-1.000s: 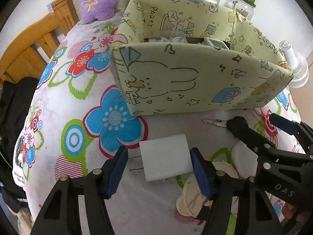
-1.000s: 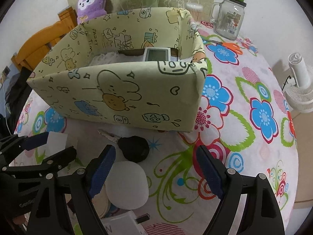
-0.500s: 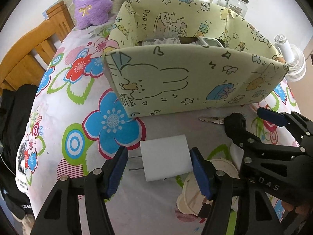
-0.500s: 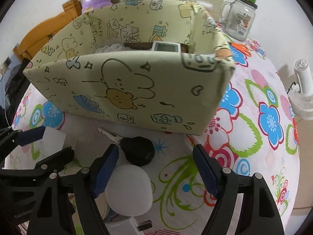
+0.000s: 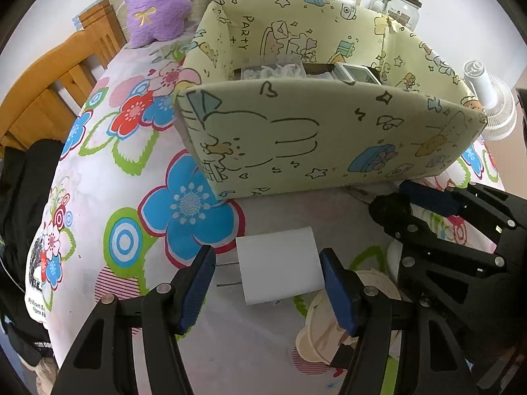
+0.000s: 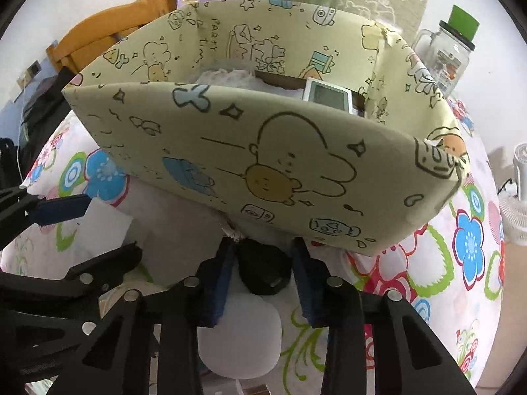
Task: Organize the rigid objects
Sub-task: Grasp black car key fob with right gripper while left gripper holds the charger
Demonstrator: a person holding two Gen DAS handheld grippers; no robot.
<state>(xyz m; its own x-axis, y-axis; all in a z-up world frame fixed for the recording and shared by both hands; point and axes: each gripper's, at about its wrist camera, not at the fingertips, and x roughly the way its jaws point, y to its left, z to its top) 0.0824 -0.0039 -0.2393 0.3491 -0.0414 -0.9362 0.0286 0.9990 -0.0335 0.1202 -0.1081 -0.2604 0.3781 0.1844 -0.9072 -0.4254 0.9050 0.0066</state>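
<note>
Your right gripper point(image 6: 260, 266) has just closed onto the black car key point(image 6: 263, 271) lying against the cartoon-printed box point(image 6: 263, 164), while your left gripper point(image 5: 268, 286) sits open around the white charger point(image 5: 280, 265).

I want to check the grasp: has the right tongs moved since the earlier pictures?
Yes. The right tongs moved forward toward the patterned box, which now looks nearer. Its jaws have just been closing and now clamp the black car key.
</note>
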